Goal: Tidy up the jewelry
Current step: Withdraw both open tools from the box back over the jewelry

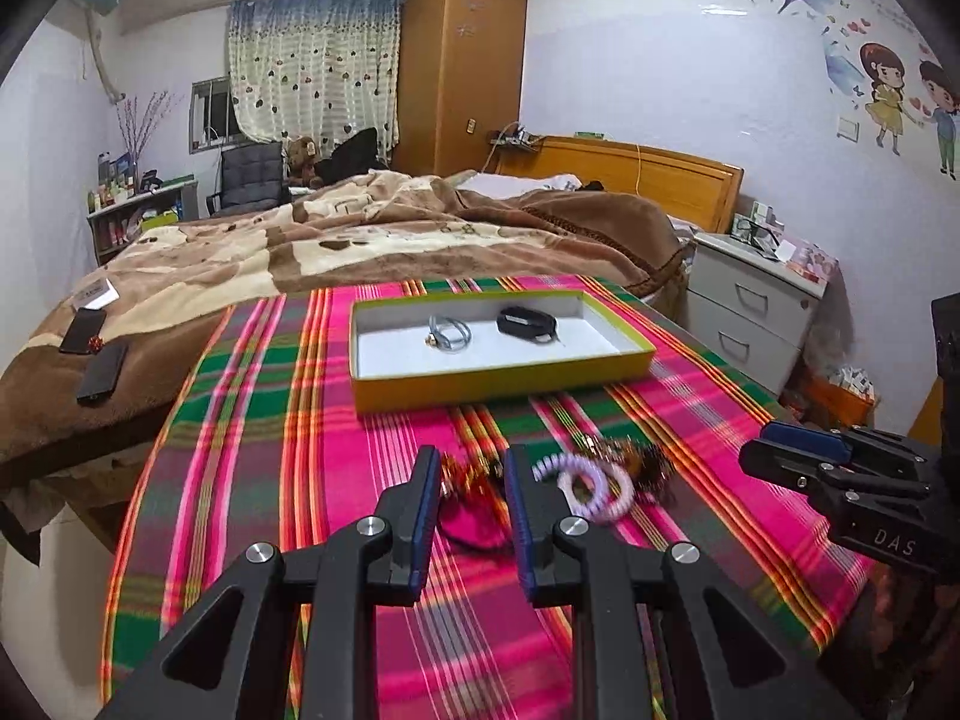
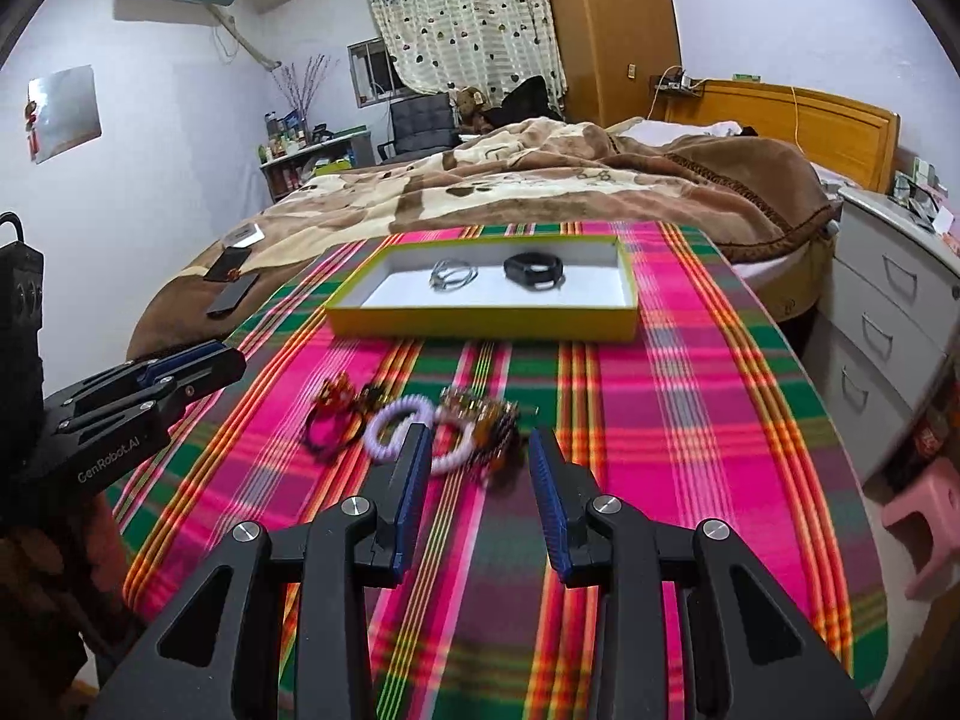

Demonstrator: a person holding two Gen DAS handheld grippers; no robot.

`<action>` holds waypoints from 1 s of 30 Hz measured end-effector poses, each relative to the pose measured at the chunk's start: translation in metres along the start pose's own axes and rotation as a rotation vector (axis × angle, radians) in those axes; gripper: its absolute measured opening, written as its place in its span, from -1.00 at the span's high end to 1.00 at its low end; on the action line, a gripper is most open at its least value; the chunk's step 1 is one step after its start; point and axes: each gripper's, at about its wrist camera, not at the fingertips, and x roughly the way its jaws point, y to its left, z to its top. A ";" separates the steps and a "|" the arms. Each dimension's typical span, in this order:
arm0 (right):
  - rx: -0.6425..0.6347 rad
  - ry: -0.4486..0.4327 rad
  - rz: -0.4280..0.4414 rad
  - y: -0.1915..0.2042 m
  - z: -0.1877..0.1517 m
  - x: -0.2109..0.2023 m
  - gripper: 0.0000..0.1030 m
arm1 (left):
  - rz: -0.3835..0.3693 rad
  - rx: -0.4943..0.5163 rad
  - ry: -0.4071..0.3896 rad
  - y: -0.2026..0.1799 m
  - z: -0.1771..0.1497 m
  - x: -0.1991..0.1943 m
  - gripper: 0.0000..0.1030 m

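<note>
"GenRobot.AI" read on the left gripper (image 2: 198, 360), "DAS" on the right gripper (image 1: 780, 444). Both pointed down at the plaid cloth (image 2: 660, 420), jaws apart, gripping nothing. Loose jewelry pile (image 2: 414, 426) (spiral ties, beads) lay just ahead; 2 pieces sat in the yellow box (image 2: 480, 321).

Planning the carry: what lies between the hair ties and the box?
Only bare striped cloth between the hair ties and box, clearest in the right wrist view.
</note>
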 end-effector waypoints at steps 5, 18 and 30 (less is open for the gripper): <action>0.009 0.021 -0.003 0.002 -0.015 -0.004 0.33 | -0.012 0.018 0.029 -0.007 -0.013 -0.003 0.59; 0.032 0.040 -0.019 -0.001 -0.017 0.003 0.33 | -0.018 -0.009 0.066 -0.002 -0.018 0.007 0.59; 0.091 0.115 -0.024 -0.012 -0.007 0.044 0.33 | -0.008 -0.032 0.174 0.010 -0.014 0.051 0.59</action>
